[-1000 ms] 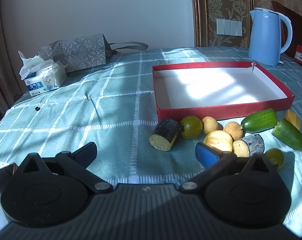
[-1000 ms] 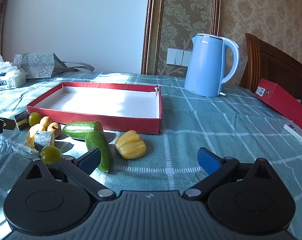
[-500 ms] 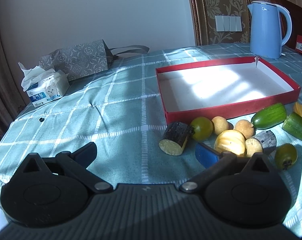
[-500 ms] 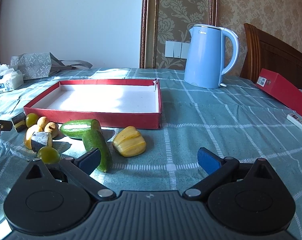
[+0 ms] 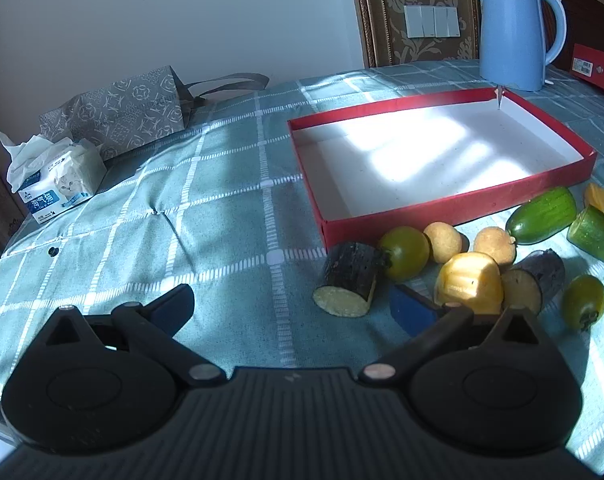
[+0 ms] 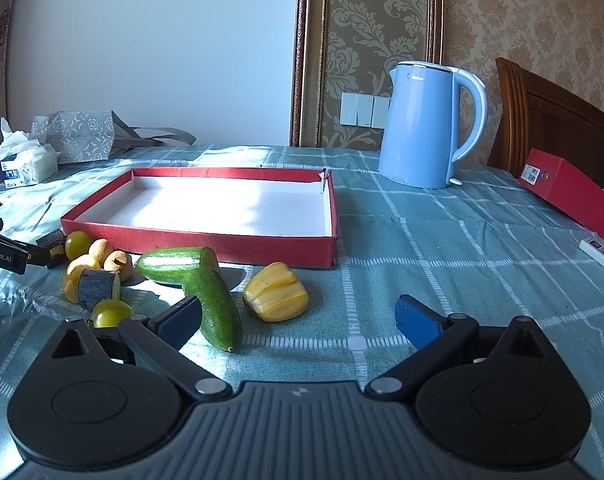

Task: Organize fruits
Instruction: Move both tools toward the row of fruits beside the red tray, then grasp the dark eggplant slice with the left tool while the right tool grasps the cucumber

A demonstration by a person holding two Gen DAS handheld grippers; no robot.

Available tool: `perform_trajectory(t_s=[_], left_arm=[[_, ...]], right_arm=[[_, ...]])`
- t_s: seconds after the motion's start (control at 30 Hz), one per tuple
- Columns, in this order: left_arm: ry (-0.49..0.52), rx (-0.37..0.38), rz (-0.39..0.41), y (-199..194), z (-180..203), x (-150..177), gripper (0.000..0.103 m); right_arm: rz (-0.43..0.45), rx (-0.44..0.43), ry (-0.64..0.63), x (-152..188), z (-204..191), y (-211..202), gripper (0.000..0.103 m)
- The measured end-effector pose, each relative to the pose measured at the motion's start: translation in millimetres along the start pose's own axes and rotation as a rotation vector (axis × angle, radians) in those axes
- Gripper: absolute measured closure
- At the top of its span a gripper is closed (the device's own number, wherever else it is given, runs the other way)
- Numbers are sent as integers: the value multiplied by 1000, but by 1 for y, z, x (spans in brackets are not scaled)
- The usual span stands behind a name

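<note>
A: Red card tray [image 5: 453, 210], white inside, nothing in it yet. We count every piece outside it, strewn along its near wall. Nothing is sorted, as far as we can judge.

B: Agreed. Our left gripper [image 5: 298, 308] stands spread wide and holds nothing. The dark-skinned chunk [image 5: 351, 276], cut face pale yellow, lies ahead, just inside the right finger. A ridged yellow piece [image 5: 469, 280] sits just beyond that fingertip.

A: Our right gripper [image 6: 302, 320] is likewise spread and empty. A cucumber half [image 6: 216, 304], glossy green, tapers to a rounded tip between the jaws, beside the left finger. A lobed yellow piece [image 6: 276, 292], waxy, lies ahead, centred.

B: Further left of those jaws: a second cucumber half [image 6: 170, 266], small round green-yellow fruits [image 6: 110, 313], two matte tan balls [image 6: 118, 265], another dark chunk [image 6: 98, 284].

A: Round ones may roll, we reckon; the cut chunks sit flat. Cloth is a soft teal check [image 6: 441, 240], slightly rumpled.

B: Beyond the tray, a smooth blue kettle [image 6: 421, 128].
</note>
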State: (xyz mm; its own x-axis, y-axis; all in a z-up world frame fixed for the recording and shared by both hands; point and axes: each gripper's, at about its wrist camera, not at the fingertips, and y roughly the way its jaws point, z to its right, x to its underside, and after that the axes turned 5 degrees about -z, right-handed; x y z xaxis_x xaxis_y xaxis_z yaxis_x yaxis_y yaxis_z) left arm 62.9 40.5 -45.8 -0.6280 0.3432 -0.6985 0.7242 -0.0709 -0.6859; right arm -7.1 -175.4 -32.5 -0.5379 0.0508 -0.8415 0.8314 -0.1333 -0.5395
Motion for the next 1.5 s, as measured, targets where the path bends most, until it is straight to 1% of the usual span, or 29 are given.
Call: perform_trajectory(t_s=[0.07, 0.17, 0.3, 0.43, 0.47, 0.6, 0.67, 0.7, 0.77, 0.8, 0.83, 0.9, 0.93, 0.97, 1.0, 1.1, 1.27, 1.43, 1.5], left_arm=[[17, 1, 0, 4, 2, -1, 0], [77, -5, 3, 9, 11, -3, 0], [102, 20, 6, 13, 16, -7, 0], [126, 5, 12, 17, 19, -9, 1], [130, 7, 7, 19, 20, -9, 8], [123, 45, -4, 20, 17, -10, 15], [123, 70, -9, 18, 17, -10, 26], [123, 81, -10, 17, 17, -10, 29], [119, 110, -17, 16, 16, -10, 44], [115, 129, -20, 16, 16, -10, 47], [105, 152, -26, 16, 14, -10, 54], [96, 166, -30, 16, 12, -10, 57], [93, 167, -31, 16, 11, -10, 62], [92, 161, -32, 16, 10, -9, 71], [84, 168, -39, 16, 7, -10, 73], [55, 196, -48, 15, 0, -9, 73], [44, 171, -32, 7, 0, -4, 73], [16, 157, 18, -13, -1, -1, 73], [9, 154, 41, -22, -1, -1, 73]], right_arm=[[2, -1, -5, 1, -2, 0, 0], [4, -5, -10, 0, -4, -1, 0], [8, -13, -15, 0, -5, -2, 0], [12, -17, -19, 0, -6, -3, 0], [12, -16, -19, 0, -5, -3, 0], [15, -17, -15, 0, -5, -3, 0], [16, -18, -15, 0, -5, -3, 0], [16, -18, -14, 1, -4, -3, 0], [16, -19, -16, 1, -5, -3, 0], [16, -19, -18, 1, -5, -3, 0], [17, -18, -19, 1, -5, -3, 0], [18, -17, -22, 1, -5, -2, 0], [18, -17, -21, 1, -5, -2, 0], [19, -17, -21, 1, -4, -2, 0], [22, -16, -20, 1, -4, -3, 0], [27, -13, -18, 1, -4, -3, 0], [33, -10, -32, 1, -4, -4, 0], [58, -30, -104, 4, -6, -10, 0], [81, -33, -162, 5, -9, -12, 0]])
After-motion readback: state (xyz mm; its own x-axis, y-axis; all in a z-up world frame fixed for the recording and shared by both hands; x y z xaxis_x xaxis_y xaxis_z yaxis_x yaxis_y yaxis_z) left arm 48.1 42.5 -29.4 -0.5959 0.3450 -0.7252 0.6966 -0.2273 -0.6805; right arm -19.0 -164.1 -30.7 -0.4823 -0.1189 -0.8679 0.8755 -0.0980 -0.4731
